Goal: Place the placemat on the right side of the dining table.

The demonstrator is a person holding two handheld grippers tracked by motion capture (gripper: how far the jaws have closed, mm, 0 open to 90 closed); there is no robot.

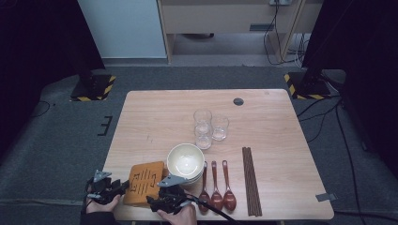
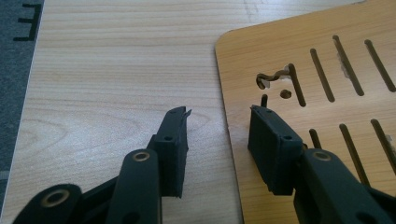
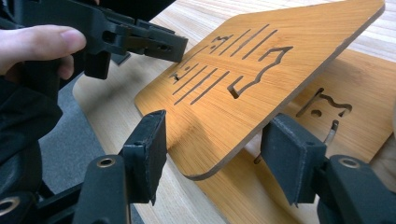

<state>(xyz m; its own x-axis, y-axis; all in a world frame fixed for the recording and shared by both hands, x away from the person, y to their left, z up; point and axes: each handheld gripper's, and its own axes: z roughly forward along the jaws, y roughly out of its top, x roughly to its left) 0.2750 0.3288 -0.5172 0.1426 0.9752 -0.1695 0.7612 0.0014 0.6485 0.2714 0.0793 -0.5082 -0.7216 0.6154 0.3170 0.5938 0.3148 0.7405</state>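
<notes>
Two slotted bamboo boards (image 1: 145, 183) lie stacked at the table's front left corner. In the right gripper view the top board (image 3: 261, 65) is tilted, its far right side raised off the lower board (image 3: 355, 93). My right gripper (image 3: 218, 120) is open, and the tilted board's near rounded corner sits between its pads. My left gripper (image 2: 217, 114) is open over the board's (image 2: 317, 70) left edge, one jaw above the board and the other above bare table. Its tip (image 3: 173, 46) rests at the top board's far end. From above, the left gripper (image 1: 123, 185) and right gripper (image 1: 151, 200) flank the boards.
Stacked white bowls (image 1: 185, 161) stand just right of the boards. Three wooden spoons (image 1: 217, 187) and dark chopsticks (image 1: 251, 180) lie further right. Three clear glasses (image 1: 209, 126) stand mid-table. The table's front edge (image 1: 281, 218) is close to both hands.
</notes>
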